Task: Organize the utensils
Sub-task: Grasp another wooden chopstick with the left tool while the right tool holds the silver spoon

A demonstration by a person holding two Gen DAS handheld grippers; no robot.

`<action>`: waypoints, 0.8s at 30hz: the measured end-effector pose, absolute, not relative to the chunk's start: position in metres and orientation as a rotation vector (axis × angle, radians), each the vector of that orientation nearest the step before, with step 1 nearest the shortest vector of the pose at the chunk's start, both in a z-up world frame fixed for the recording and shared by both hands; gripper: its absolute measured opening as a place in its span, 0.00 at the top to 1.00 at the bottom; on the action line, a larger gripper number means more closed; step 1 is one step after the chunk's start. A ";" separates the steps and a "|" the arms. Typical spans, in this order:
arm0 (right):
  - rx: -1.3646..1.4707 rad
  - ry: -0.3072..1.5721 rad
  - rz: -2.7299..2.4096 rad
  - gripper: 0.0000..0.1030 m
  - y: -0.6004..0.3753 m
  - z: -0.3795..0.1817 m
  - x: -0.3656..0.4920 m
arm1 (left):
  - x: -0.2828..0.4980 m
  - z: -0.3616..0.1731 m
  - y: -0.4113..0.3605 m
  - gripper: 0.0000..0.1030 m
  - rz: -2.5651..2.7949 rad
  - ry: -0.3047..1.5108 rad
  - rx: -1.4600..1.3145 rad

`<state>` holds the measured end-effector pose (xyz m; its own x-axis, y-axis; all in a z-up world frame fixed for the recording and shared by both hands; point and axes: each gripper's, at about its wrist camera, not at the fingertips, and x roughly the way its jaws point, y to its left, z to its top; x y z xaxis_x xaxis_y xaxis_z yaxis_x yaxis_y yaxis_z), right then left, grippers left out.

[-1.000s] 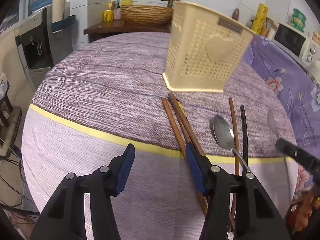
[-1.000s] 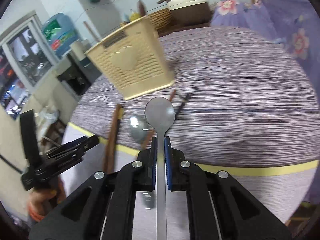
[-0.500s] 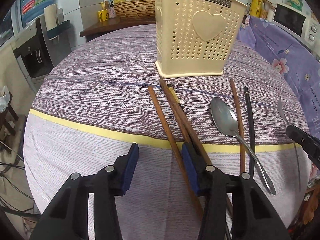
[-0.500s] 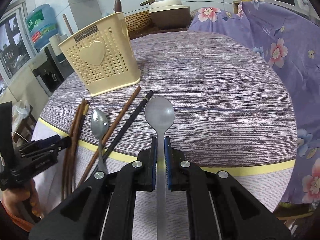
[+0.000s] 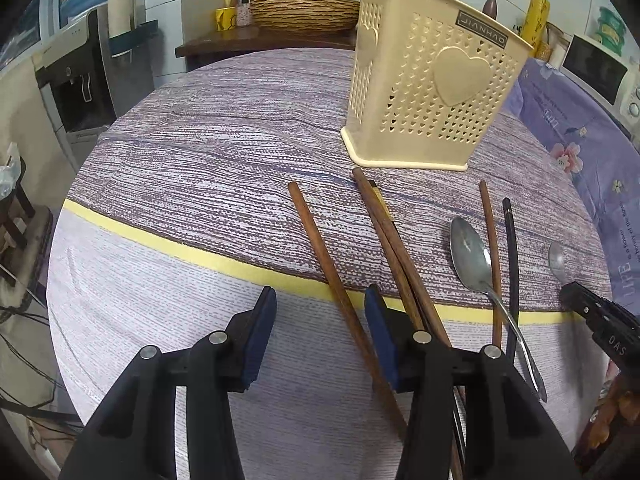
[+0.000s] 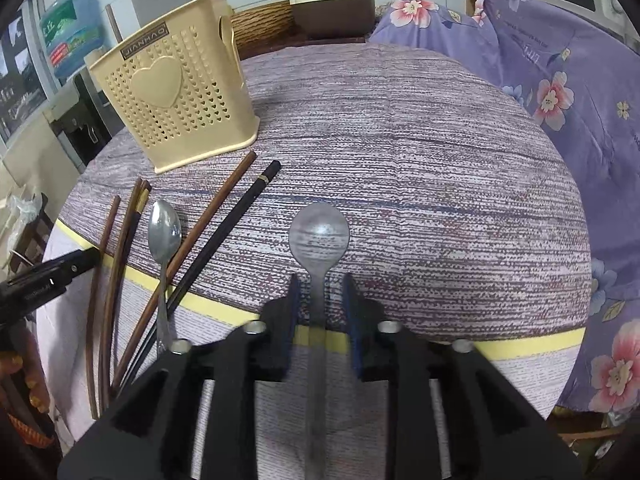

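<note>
Your right gripper (image 6: 320, 316) had that dull grey metal spoon (image 6: 319, 236) clamped half a second ago, now its jaws have spread and it's lying loose between them on the counter (image 6: 420, 152), so the cream perforated plastic utensil basket (image 6: 176, 96) hasn't got it yet, and your left gripper (image 5: 320, 322) gapes wide over one brown wooden chopstick (image 5: 320, 240), gripping nothing.

Glossy metal spoons (image 6: 319, 232), matt wooden chopsticks (image 5: 320, 240) and a perforated plastic holder (image 5: 432, 92) sit on woven cloth (image 6: 420, 160).

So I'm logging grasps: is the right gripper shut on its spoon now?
No, open. In the right wrist view, the right gripper has its pads clear of the spoon, with gaps beside the handle.
</note>
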<state>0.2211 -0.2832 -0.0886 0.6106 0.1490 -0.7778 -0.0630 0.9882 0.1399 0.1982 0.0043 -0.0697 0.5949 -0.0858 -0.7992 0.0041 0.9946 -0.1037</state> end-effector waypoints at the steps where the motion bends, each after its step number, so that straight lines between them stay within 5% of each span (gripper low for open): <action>1: 0.087 0.907 0.114 0.42 -0.283 -0.088 0.222 | 0.198 -0.069 0.005 0.51 -0.049 0.929 -0.097; 6: 0.014 0.916 0.113 0.40 -0.278 -0.089 0.237 | 0.198 -0.065 0.013 0.50 -0.031 0.918 -0.112; 14: -0.056 0.918 0.119 0.63 -0.263 -0.091 0.255 | 0.201 -0.065 0.015 0.50 -0.021 0.919 -0.120; 24: 0.013 0.869 0.130 0.64 -0.273 -0.076 0.249 | 0.217 -0.065 0.014 0.50 -0.032 0.926 -0.142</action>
<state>0.2491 -0.2728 -0.0759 0.6382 0.1188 -0.7606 -0.1082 0.9921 0.0642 0.2170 0.0140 -0.0647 0.6010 -0.0885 -0.7944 -0.0339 0.9901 -0.1360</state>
